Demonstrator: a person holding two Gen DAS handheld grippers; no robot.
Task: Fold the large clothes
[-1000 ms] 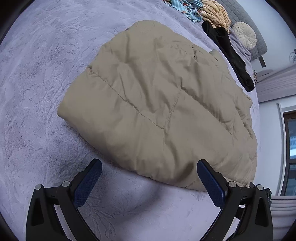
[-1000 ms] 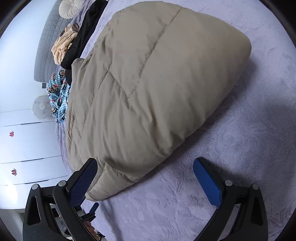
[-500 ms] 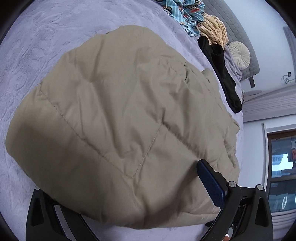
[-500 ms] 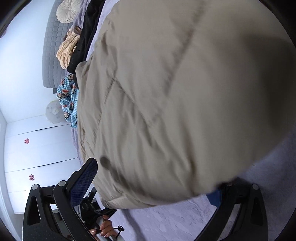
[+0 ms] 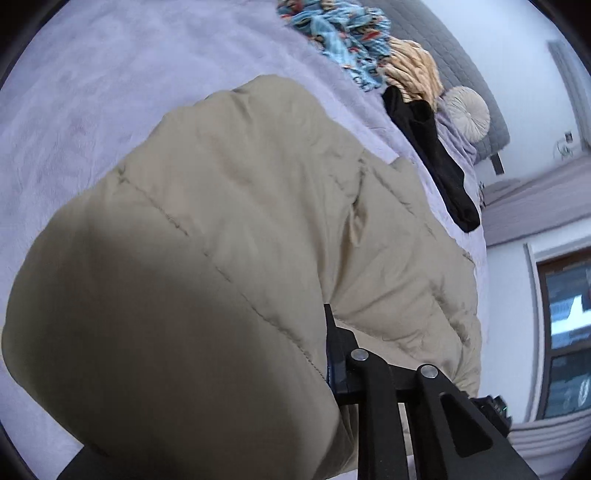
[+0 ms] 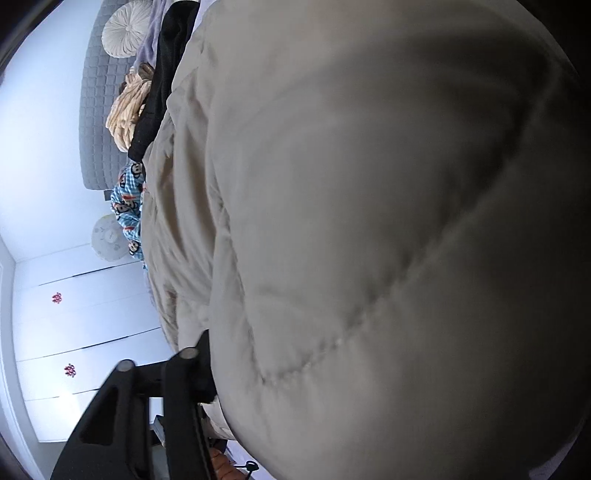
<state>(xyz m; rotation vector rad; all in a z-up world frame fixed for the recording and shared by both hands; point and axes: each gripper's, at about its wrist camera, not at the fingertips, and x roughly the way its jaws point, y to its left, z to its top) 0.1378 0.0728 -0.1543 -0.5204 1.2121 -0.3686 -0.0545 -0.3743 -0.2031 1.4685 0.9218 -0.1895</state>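
- Since the earlier frames, both grippers have closed in on the puffy beige quilted jacket; it now fills most of each wrist view, where a second ago it lay clear ahead of widely spread fingers.
- Left gripper: only one black finger with its blue pad shows. That finger has shifted toward the centre of the view and presses against the jacket's near edge; the other finger is hidden under the fabric. The fingers have drawn together on the padded edge — the jacket is pinched between them.
- Right gripper: one black finger is visible at the jacket's left side, touching the fabric; its partner is buried behind the bulging cloth. This finger too has moved inward, so the grip is clamped on the jacket's edge.
- Jacket position: it lies on the lavender textured bedspread, its near end bunched up around both grippers. Stitched quilting seams run diagonally across the surface.
- Beyond the jacket, toward the grey quilted headboard, lie a black garment, a cream-yellow knitted garment and a blue patterned garment with cartoon figures.
- A round cream pleated cushion rests against the headboard.
- White wardrobe doors appear at the left of the right wrist view.
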